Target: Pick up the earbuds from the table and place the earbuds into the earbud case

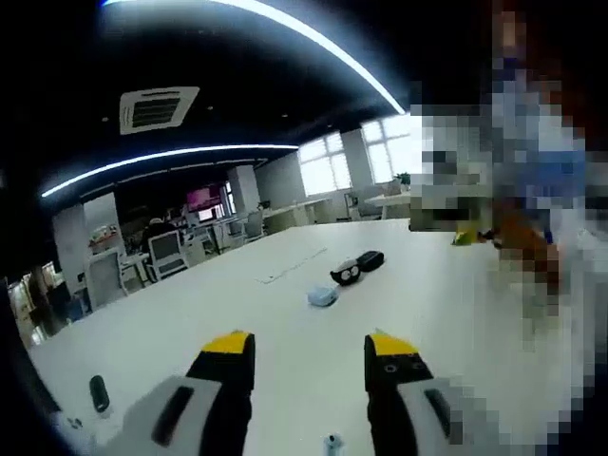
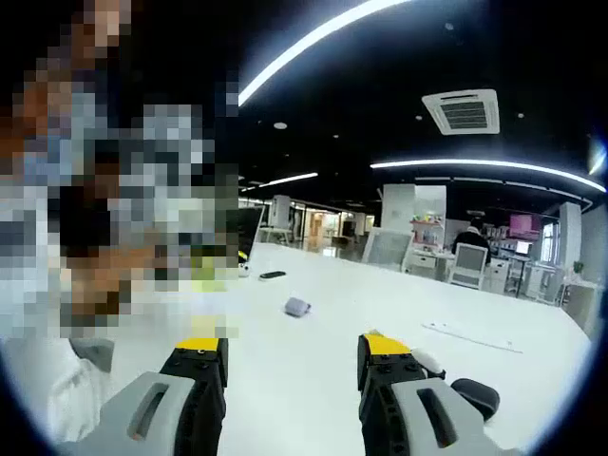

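Office room, dark ceiling with curved light strips and an air vent (image 1: 158,107), long white table (image 1: 285,313) running back toward desks with monitors and windows. No readable writing or brand on anything; too small and blurred.

Left gripper (image 1: 310,350): jaws wide apart, yellow tips, nothing between them, hovering over bare table. Just below its jaws at the view's bottom edge, a tiny pale object (image 1: 332,443), maybe an earbud, hard to tell. Further ahead on the table, a small light-blue item (image 1: 323,296), likely the earbud case, then just beyond it a black-and-white object (image 1: 346,274) touching or beside a black case-shaped object (image 1: 370,259). A thin flat strip (image 1: 293,266) lies to their left. A small dark cylinder (image 1: 99,393) sits near the table's left edge.

Right gripper (image 2: 293,351): jaws also spread wide, empty, above the table. A white rounded piece (image 2: 425,360) sits right against its right jaw's outer side, with a black rounded object (image 2: 475,396) just beside that. Ahead, the pale bluish item (image 2: 297,306) lies alone mid-table; a flat black object (image 2: 272,275) lies further back. A thin strip (image 2: 470,337) lies off to the right.
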Action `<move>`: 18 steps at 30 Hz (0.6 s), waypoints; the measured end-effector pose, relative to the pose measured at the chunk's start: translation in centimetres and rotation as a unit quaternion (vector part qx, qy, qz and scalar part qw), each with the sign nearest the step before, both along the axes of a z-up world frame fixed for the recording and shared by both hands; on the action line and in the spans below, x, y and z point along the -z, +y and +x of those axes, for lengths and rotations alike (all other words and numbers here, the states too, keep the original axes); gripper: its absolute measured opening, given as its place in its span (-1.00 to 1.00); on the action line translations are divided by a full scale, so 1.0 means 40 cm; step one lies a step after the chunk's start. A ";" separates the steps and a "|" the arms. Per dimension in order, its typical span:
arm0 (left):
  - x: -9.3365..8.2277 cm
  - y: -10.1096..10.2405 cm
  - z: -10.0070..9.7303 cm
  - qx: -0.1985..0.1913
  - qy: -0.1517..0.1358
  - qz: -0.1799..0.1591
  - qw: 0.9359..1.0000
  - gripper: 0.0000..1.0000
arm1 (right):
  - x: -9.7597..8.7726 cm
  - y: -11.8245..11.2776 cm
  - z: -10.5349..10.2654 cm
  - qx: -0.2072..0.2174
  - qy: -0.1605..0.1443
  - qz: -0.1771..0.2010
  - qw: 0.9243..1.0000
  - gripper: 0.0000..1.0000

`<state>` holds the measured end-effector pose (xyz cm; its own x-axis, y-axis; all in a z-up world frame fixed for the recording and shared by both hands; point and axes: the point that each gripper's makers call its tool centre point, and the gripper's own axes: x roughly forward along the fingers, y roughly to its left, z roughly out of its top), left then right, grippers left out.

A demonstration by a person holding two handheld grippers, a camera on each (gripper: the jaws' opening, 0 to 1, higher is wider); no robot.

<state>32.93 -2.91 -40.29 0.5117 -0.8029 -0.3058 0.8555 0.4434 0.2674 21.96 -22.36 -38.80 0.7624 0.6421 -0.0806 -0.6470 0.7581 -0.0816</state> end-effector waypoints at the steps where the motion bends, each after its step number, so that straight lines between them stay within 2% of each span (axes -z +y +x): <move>1: 0.007 0.003 0.023 -0.005 -0.008 0.018 1.000 -0.04 | 0.000 0.000 -0.001 0.000 0.000 0.001 1.000 0.06; 3: 0.026 0.006 0.060 -0.004 -0.013 0.051 0.999 -0.05 | 0.001 -0.001 -0.001 0.000 0.001 0.000 1.000 0.06; 6: 0.055 0.001 0.109 0.007 -0.008 0.084 0.996 -0.07 | 0.006 -0.002 0.001 0.000 0.003 0.000 1.000 0.06; 9: 0.089 -0.002 0.148 0.016 -0.017 0.130 0.991 -0.09 | 0.010 -0.001 0.003 -0.002 0.006 -0.001 1.000 0.06; 13: 0.146 -0.007 0.211 0.016 -0.007 0.188 0.982 -0.09 | 0.013 0.000 0.003 -0.004 0.007 -0.002 1.000 0.06; 14: 0.155 -0.009 0.227 0.015 -0.008 0.196 0.980 -0.09 | 0.014 0.000 0.003 -0.004 0.007 -0.002 1.000 0.06; 16: 0.172 -0.004 0.262 0.006 0.008 0.207 0.978 -0.09 | 0.015 0.000 0.003 -0.005 0.008 -0.003 1.000 0.06; 17: 0.176 -0.002 0.279 0.001 0.020 0.201 0.979 -0.09 | 0.016 0.000 0.003 -0.005 0.008 -0.004 1.000 0.06; 18: 0.180 -0.001 0.293 -0.007 0.046 0.185 0.982 -0.10 | 0.017 0.000 0.003 -0.005 0.009 -0.005 1.000 0.06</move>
